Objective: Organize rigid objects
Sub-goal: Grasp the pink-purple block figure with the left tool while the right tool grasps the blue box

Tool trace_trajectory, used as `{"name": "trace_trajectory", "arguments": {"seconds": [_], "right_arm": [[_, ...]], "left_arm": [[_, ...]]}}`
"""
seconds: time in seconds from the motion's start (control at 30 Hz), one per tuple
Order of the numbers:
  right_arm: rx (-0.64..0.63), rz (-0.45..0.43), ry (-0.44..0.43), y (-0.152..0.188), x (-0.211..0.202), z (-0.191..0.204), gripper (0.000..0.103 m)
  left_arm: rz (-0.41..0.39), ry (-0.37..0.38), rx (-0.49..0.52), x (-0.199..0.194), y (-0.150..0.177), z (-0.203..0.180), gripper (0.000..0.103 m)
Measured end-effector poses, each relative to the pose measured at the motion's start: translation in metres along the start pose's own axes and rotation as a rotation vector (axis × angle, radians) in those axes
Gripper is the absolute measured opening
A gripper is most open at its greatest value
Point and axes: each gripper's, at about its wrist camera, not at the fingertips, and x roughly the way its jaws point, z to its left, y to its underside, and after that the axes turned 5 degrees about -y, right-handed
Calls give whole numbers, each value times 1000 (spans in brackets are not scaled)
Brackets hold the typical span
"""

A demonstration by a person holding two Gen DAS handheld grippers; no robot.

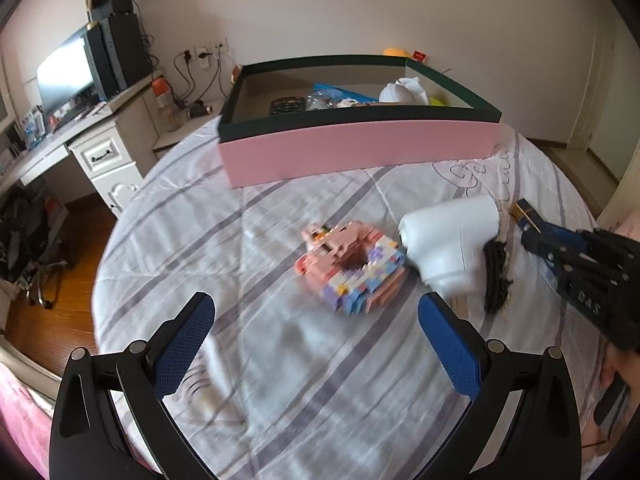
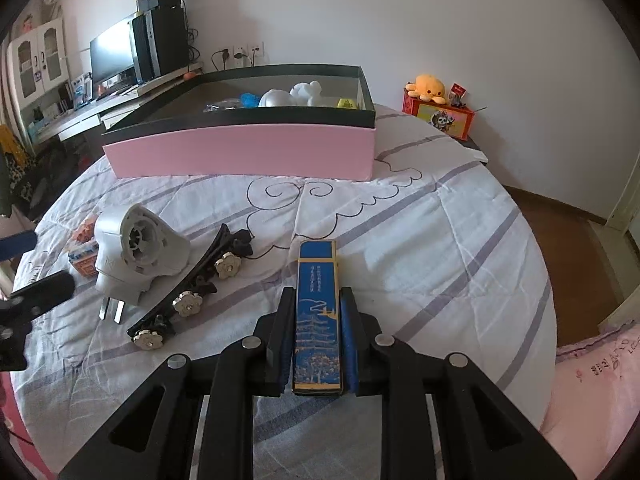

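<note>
Clamped between the pads of the right gripper (image 2: 316, 300) is a slim blue case (image 2: 317, 312) with gold edging and a pagoda drawing, its long axis running away from the camera along the fingers; its far end lies over the striped bedsheet (image 2: 420, 240). No earlier view is given here, so only the grip itself can be told: both pads press on the case's long sides.

Left of it lie a black hair clip (image 2: 188, 292) with three pale flower studs and, just beside that, a white plug adapter (image 2: 136, 252) with its metal prongs toward the camera. Beyond the adapter sits a pink brick model (image 1: 352, 266), touching or nearly touching the adapter's round end.

From the left wrist view, the left gripper (image 1: 316, 316) hangs over the sheet with its blue pads spread wide and nothing between them; the brick model lies ahead of it.

At the far side of the bed stands a pink box (image 2: 240, 152) with a dark rim, holding several items, among them white figures and a remote.
</note>
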Motion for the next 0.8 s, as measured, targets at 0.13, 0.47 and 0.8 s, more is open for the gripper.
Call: {"name": "trace_trajectory", "arguments": {"seconds": [0.13,0.47,0.8], "right_arm": [[-8,-1,5,0,1,1,21],[-6,-5,-18,1,1,-1,23],[-13,-6,-9,1,1,1,23]], "left_arm": [[26,-10,12,18,-7,-10,103],[37,36,-52,33,-11,1,76],[7,10,-38,15,7,15,64]]}}
